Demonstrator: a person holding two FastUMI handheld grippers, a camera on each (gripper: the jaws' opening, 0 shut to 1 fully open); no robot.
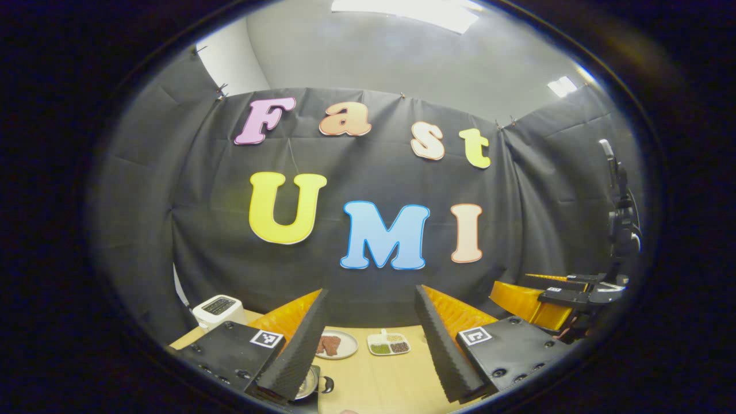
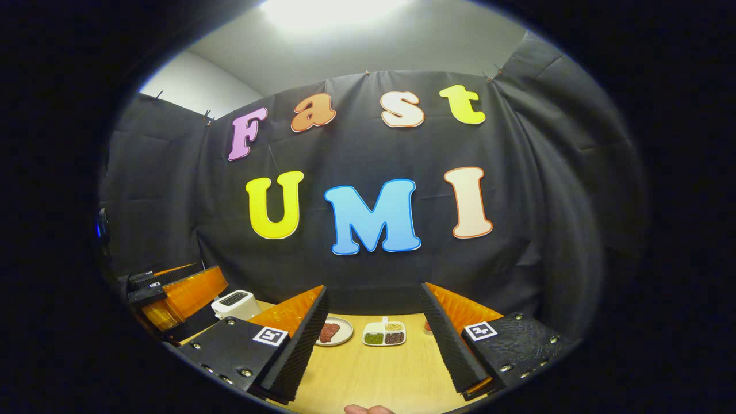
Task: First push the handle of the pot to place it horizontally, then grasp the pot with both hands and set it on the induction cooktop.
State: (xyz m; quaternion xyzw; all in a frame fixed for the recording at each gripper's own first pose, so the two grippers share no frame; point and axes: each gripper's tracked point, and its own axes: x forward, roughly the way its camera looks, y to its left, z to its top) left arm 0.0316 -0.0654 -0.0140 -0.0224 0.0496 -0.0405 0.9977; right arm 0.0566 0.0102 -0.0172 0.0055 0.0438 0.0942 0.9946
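Grippers both spread wide and holding nothing: left gripper (image 1: 371, 345) and right gripper (image 2: 374, 342) sit at the bottom centre of their own views, aimed level at the back wall over the wooden table (image 1: 379, 379). Pot (image 1: 310, 384): a sliver of metal rim with a dark knob-like bit shows at the bottom of the left gripper view, just behind the left finger; handle orientation can't be read, and I can't make out an induction cooktop. Far edge of the table, centre frame: plate (image 2: 333, 332) with reddish food, divided dish (image 2: 384, 333), white toaster (image 2: 234, 303) toward lower left. The other gripper (image 1: 566, 296) sits at lower right of the left gripper view. Step: not settled; open, raised hands fit both an approach to the handle push and a pause between steps. Any next move needs both views tilted down onto the pot first.
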